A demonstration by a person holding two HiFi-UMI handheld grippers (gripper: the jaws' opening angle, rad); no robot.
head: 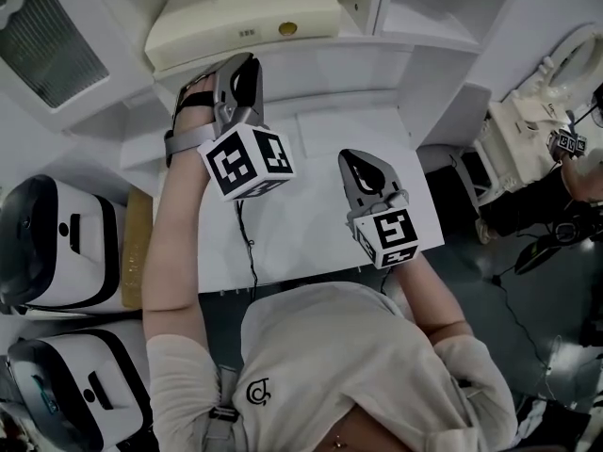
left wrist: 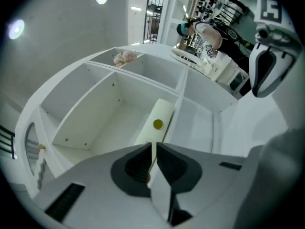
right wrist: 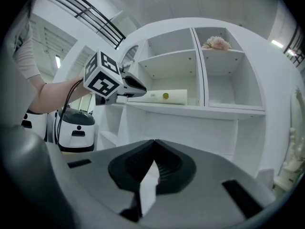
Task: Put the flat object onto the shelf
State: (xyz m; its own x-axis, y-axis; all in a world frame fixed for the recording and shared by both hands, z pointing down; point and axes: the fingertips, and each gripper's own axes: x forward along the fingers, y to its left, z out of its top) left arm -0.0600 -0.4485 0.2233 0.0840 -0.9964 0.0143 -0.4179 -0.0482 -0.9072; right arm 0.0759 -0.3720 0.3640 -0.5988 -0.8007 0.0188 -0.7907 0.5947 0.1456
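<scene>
The flat object (head: 243, 22) is a cream slab with a round yellow mark, lying in a compartment of the white shelf (head: 415, 59). In the left gripper view the slab (left wrist: 157, 123) rests against the compartment's right divider. My left gripper (head: 236, 69) hovers just in front of that compartment, its jaws (left wrist: 153, 147) shut with nothing between them. The right gripper view shows this gripper (right wrist: 138, 90) pointing at the slab (right wrist: 164, 96) without touching it. My right gripper (head: 363, 163) hangs lower, over the white table, and is shut and empty (right wrist: 154, 144).
Two white-and-black machines (head: 57, 243) (head: 75, 384) stand at the left. A pink flower (right wrist: 217, 43) sits in an upper shelf compartment. Another person (head: 575, 172) works at the far right beside cream-coloured equipment. A thin cable (head: 250, 252) runs across the table (head: 311, 224).
</scene>
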